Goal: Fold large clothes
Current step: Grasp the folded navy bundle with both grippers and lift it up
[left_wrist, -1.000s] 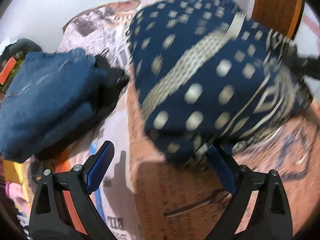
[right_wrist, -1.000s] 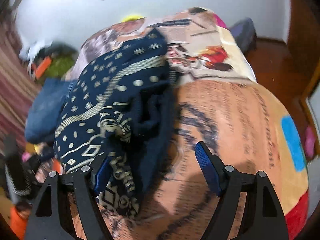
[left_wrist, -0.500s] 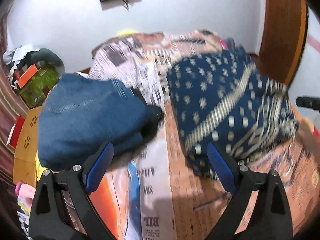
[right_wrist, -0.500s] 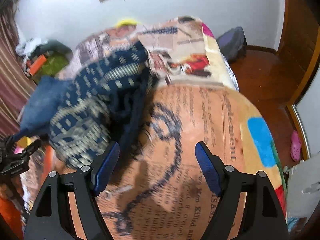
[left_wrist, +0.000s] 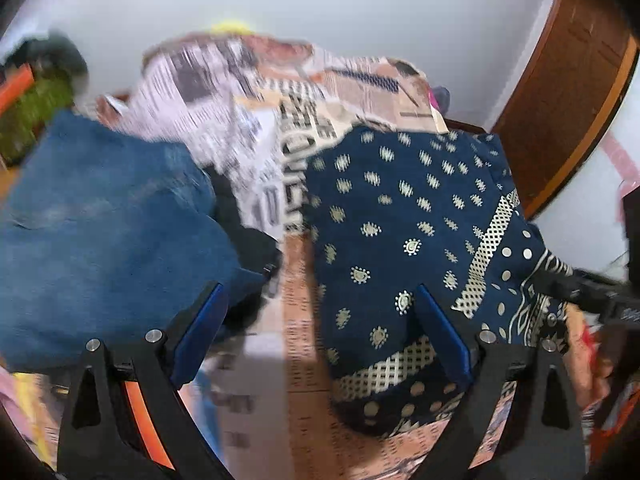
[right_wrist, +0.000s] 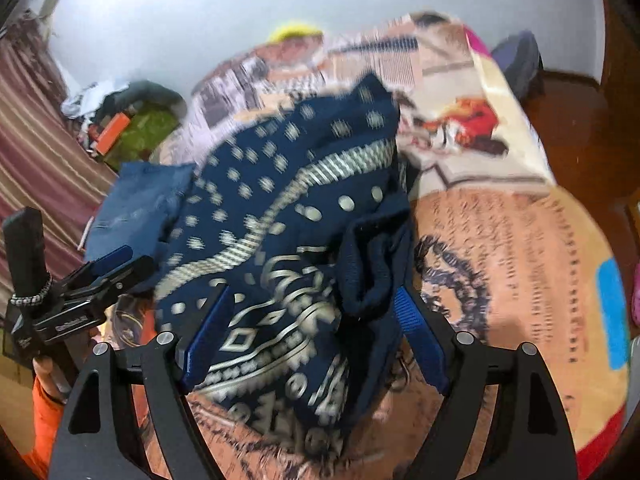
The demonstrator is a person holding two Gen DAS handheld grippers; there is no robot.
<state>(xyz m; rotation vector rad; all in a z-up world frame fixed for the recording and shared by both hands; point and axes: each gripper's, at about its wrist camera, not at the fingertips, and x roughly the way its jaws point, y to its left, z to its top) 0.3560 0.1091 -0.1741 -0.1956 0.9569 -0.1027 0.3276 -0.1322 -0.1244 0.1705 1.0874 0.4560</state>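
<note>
Navy patterned garment is lying bundled on the newsprint bedspread, beside folded jeans, likely the finished pile. Right claw is straddling its hem, spread wide; left claw is gaping, gripping nothing.

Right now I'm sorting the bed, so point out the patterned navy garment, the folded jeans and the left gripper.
patterned navy garment (left_wrist: pixel 400 216), left wrist view, dotted upper panel.
folded jeans (left_wrist: pixel 100 220), left wrist view, top denim face.
left gripper (left_wrist: pixel 320 332), left wrist view, midway between fingertips.
</note>
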